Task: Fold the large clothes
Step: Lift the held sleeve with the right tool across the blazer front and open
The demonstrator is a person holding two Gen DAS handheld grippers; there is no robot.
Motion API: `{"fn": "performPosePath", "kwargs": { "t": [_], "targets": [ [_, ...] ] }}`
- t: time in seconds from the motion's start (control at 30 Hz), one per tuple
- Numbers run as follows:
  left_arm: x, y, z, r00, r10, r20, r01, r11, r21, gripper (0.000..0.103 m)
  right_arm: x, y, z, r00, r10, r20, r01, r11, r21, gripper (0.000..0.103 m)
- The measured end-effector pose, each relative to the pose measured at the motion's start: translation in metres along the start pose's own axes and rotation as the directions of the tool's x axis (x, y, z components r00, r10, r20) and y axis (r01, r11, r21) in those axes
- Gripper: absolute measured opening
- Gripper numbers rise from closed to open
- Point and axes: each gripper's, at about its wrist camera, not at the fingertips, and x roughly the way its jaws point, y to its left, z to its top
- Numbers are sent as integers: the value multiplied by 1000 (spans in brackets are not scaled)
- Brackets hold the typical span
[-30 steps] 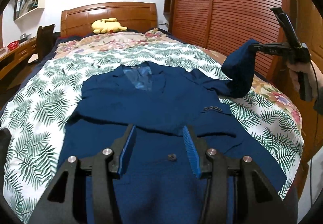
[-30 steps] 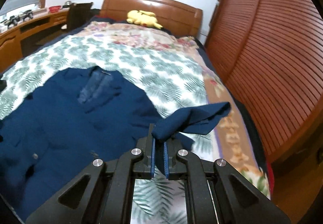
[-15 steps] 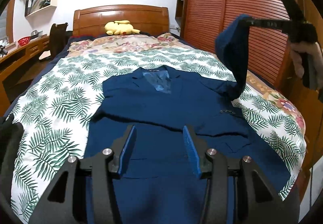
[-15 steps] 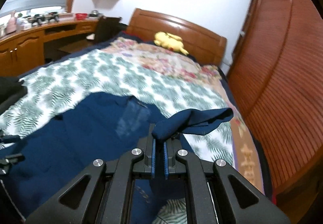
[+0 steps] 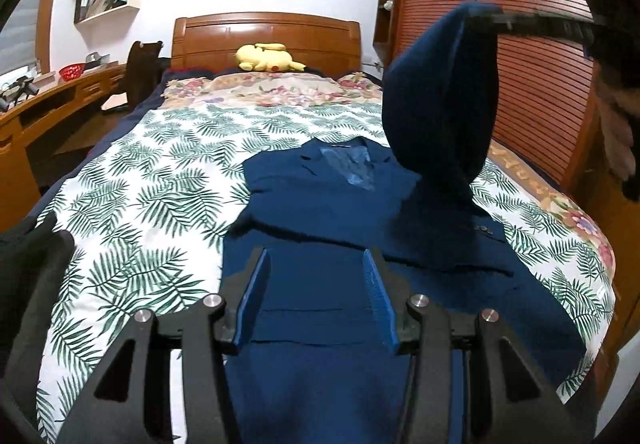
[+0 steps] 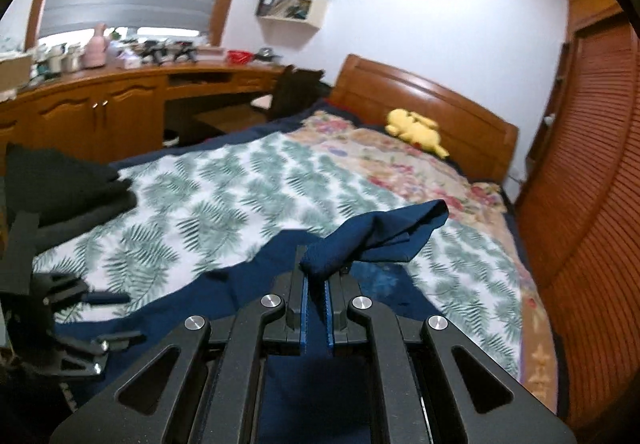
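While right claw (image 6: 316,284) pinches raised sleeve (image 5: 440,96) | left claw (image 5: 316,296) agape, empty, over jacket (image 5: 320,204) hem

The raised sleeve (image 5: 440,96) of the navy blue suit jacket (image 5: 332,204) hides its right shoulder, and the frame's lower edge cuts off its hem. The black right gripper (image 5: 496,18) pinching the cuff is motion-blurred and runs out of frame. The cluttered items on the white wall shelf (image 6: 294,4) are too small to identify.
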Motion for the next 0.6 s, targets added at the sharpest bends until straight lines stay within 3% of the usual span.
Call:
{"fn": "performPosePath", "kwargs": {
  "t": [0.4,0.5,0.57,0.6],
  "targets": [
    [-5,17,1,1000,18,13,-18,999,-34,47,24,30,-56,985,110,-135,-105,994,42,5],
    [-5,18,1,1000,21,13,-20,999,-33,47,19,31,-61,981,131,-144,-124,991,55,13],
    [-4,18,1,1000,22,11,-22,999,-32,47,16,32,-62,981,136,-139,-130,990,53,29],
    [-4,18,1,1000,22,10,-22,999,-32,47,14,31,-62,981,140,-132,-133,990,55,31]
  ]
}}
